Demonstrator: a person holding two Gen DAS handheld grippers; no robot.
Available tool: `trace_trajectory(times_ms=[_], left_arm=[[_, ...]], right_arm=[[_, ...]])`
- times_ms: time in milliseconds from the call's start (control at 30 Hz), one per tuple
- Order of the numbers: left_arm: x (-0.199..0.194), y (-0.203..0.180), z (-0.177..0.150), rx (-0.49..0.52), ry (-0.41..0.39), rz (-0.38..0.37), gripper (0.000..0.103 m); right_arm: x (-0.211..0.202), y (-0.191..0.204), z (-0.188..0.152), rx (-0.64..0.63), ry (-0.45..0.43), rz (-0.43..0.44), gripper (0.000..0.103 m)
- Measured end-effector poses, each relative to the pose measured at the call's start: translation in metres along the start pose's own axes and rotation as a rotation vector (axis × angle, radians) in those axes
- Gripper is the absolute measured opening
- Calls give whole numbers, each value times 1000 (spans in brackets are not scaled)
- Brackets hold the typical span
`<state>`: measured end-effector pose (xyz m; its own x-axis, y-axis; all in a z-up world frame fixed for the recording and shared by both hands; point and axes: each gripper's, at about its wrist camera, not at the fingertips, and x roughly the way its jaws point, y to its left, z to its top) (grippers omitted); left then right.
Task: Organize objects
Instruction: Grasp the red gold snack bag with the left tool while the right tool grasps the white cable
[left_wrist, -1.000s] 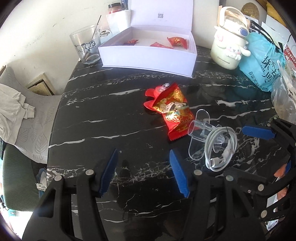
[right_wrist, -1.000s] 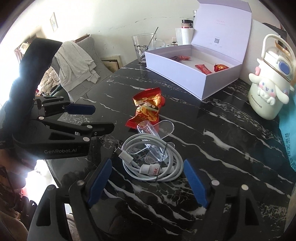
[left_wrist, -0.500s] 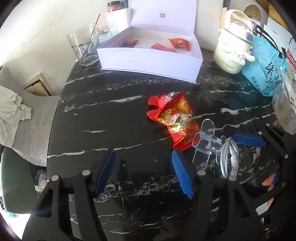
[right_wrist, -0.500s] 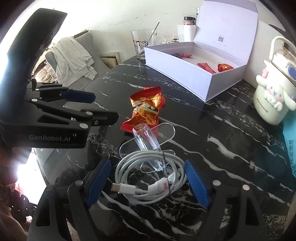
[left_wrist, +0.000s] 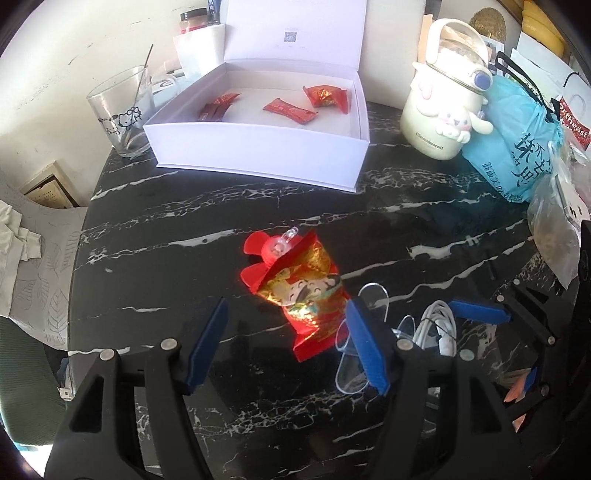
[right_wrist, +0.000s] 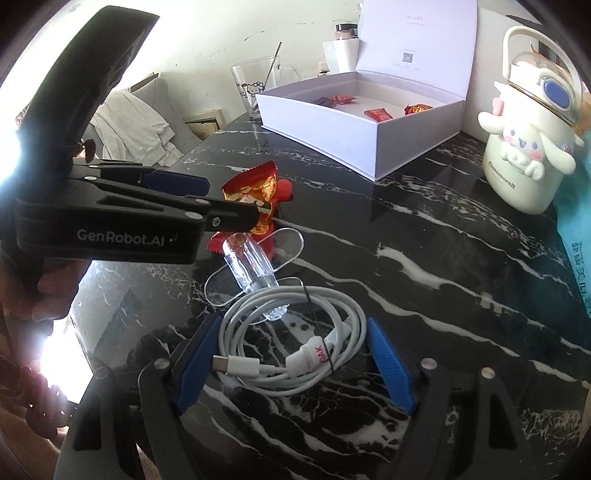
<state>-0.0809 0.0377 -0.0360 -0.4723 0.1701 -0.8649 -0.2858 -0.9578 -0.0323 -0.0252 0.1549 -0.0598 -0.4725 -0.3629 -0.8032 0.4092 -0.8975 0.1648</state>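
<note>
A red and gold snack packet lies on the black marble table, over a small red toy. My left gripper is open, low over the table, with the packet just ahead between its fingers. My right gripper is open around a coiled white cable, which lies on the table between its blue pads. A clear plastic stand lies beyond the cable. An open white box at the back holds three red packets. The left gripper also shows in the right wrist view.
A glass mug stands left of the box. A cream cartoon bottle, a blue bag and a clear bag crowd the right side. A chair with grey cloth is beyond the table's left edge.
My left gripper has moved forward and right toward the red packet. My right gripper has advanced so the cable now lies between its pads. Both stay open.
</note>
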Motion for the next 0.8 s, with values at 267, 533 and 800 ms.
trace_trajectory(times_ms=[267, 533, 800], left_arm=[[19, -3, 6, -30, 45, -1, 65], [25, -8, 7, -12, 55, -17, 58], [23, -11, 4, 5, 47, -51, 40]], right_arm=[[-3, -5, -1, 7, -4, -2, 79], [-4, -8, -1, 9, -8, -8, 79], [-9, -9, -3, 13, -27, -11, 77]])
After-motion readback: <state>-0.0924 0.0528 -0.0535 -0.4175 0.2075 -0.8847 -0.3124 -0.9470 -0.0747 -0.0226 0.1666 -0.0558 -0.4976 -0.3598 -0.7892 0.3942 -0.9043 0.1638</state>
